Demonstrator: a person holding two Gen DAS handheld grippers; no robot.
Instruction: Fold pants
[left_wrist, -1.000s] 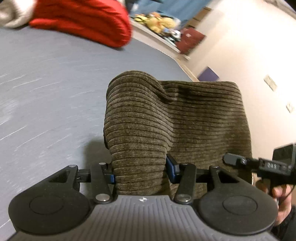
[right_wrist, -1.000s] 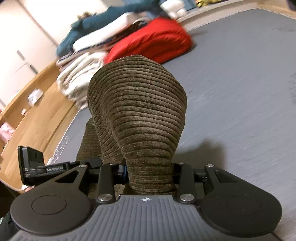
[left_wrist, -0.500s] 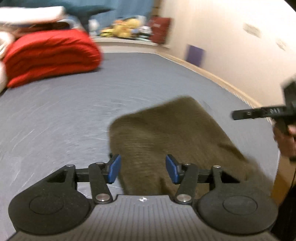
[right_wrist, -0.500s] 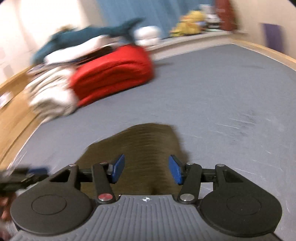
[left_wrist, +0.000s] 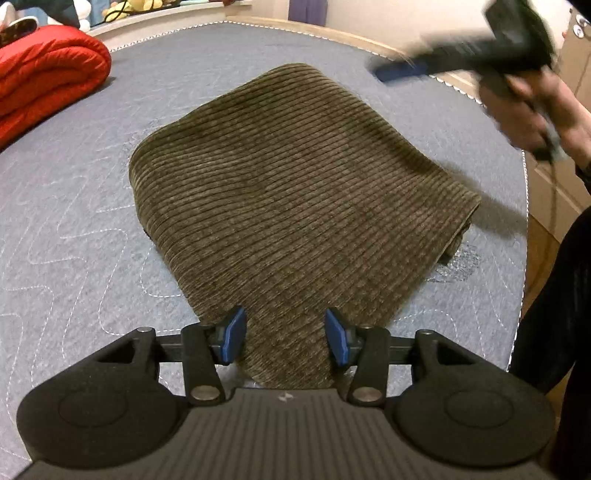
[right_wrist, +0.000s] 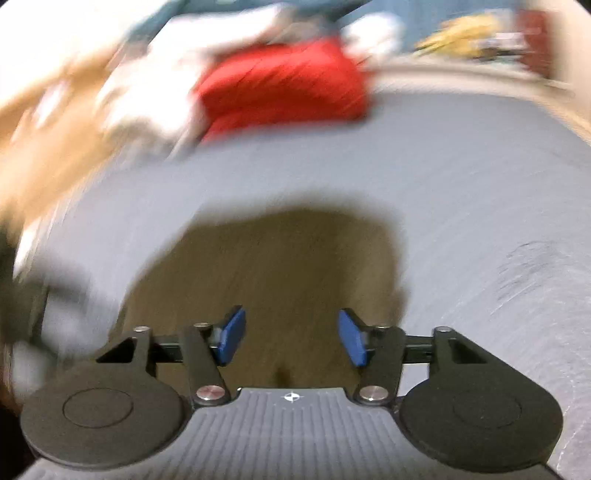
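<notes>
Brown corduroy pants, folded into a rectangle, lie flat on the grey quilted mattress. Their near corner runs up between the blue pads of my left gripper, and the cloth touches both pads, so this gripper is shut on it. In the blurred right wrist view the pants lie below my right gripper. Its jaws are opening, and the pads stand clear of the cloth. A person's hand carries that gripper above the pants' far right side, blurred by motion.
A rolled red blanket lies at the far left of the mattress, with a pile of white and blue cloth beside it. The mattress edge and wooden floor are close on the right. A dark sleeve sits at lower right.
The pants hung bunched from both grippers and now lie flat on the mattress. The right gripper has let go and opened. Both views have rolled level and sunk.
</notes>
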